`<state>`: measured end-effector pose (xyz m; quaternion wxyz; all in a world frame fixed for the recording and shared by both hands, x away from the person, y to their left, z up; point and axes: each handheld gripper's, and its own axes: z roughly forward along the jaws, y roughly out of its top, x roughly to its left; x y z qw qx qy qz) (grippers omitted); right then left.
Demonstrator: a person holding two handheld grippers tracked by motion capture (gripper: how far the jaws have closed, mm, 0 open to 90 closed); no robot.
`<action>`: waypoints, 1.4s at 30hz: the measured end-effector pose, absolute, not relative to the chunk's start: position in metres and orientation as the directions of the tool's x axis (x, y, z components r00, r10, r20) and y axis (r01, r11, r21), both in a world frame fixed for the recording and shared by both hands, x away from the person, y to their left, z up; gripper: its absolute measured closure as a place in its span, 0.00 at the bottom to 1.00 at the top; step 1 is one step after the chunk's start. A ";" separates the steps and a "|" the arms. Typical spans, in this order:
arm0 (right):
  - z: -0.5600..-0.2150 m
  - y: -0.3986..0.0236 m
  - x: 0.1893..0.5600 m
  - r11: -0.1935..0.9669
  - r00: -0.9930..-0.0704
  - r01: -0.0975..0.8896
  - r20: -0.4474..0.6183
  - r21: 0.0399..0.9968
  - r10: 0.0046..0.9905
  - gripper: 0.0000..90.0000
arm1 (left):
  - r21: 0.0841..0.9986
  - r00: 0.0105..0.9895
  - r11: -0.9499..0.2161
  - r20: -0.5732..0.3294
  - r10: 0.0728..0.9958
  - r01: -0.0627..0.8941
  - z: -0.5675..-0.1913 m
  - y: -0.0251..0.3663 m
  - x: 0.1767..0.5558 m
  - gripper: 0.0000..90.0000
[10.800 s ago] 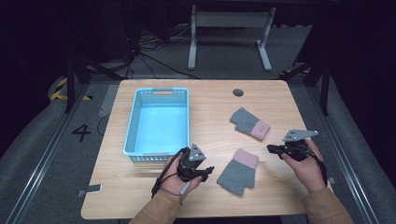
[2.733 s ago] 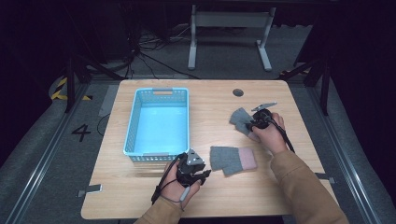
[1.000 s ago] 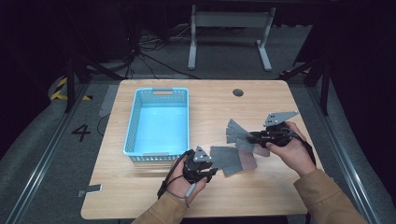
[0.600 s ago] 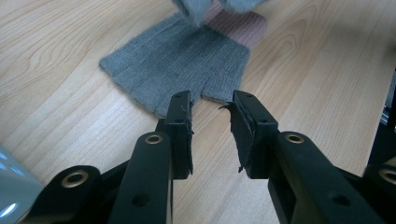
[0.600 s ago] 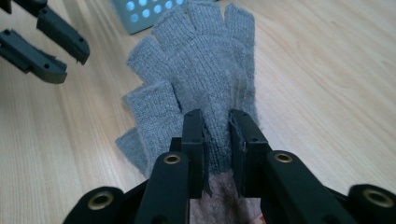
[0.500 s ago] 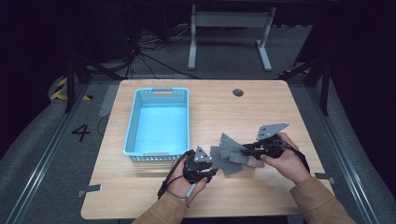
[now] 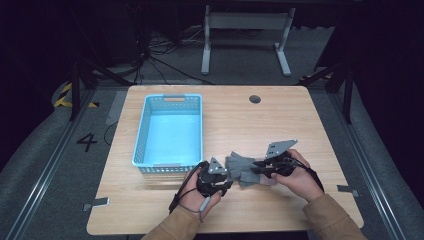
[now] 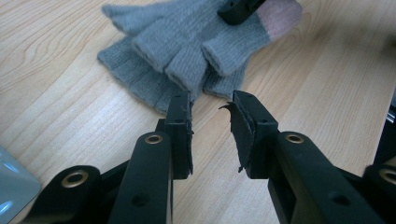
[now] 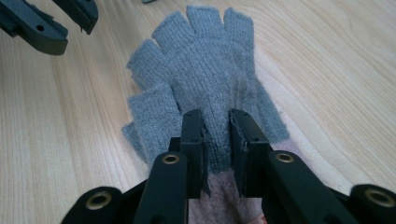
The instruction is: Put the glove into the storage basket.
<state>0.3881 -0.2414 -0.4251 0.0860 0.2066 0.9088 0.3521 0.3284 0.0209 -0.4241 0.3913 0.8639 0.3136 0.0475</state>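
Note:
Two grey fingerless gloves with pink cuffs lie stacked near the table's front edge. The upper glove (image 7: pixel 244 169) (image 9: pixel 205 70) (image 8: pixel 201 37) rests on the lower glove (image 8: pixel 135 70). My right gripper (image 7: pixel 256 164) (image 9: pixel 215 122) is shut on the upper glove just ahead of its pink cuff (image 9: pixel 219 200), with fabric bunched between the pads. My left gripper (image 7: pixel 228 176) (image 8: pixel 212 105) stands open at the gloves' finger ends, low over the wood with nothing between its jaws; the lower glove's edge reaches its tips.
A light blue plastic basket (image 7: pixel 142 131) stands at the left half of the wooden table (image 7: pixel 300 115), just behind my left hand. A dark round hole (image 7: pixel 255 99) sits near the back edge.
My right gripper has carried the grey glove left and down, laying it over the other glove in front of the left gripper. The left hand has stayed put.

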 end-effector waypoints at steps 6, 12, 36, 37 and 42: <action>-0.431 -0.239 0.387 0.660 -0.894 0.321 -0.013 0.679 0.447 0.66 | 0.704 0.795 -0.494 -0.169 0.583 0.511 -0.426 0.021 0.329 0.77; -0.420 -0.251 0.382 0.610 -0.874 0.321 -0.020 0.724 0.485 0.57 | 0.698 0.798 -0.501 -0.170 0.578 0.512 -0.427 0.019 0.331 0.77; -0.416 -0.300 0.343 0.589 -0.789 0.475 0.021 0.653 0.613 0.54 | 0.643 0.795 -0.546 -0.171 0.583 0.538 -0.439 0.015 0.339 0.75; -0.418 -0.301 0.342 0.596 -0.786 0.483 0.018 0.642 0.618 0.55 | 0.639 0.795 -0.549 -0.169 0.583 0.539 -0.440 0.015 0.339 0.75; -0.422 -0.302 0.339 0.596 -0.782 0.501 0.033 0.628 0.622 0.54 | 0.615 0.798 -0.573 -0.164 0.579 0.542 -0.444 0.011 0.340 0.75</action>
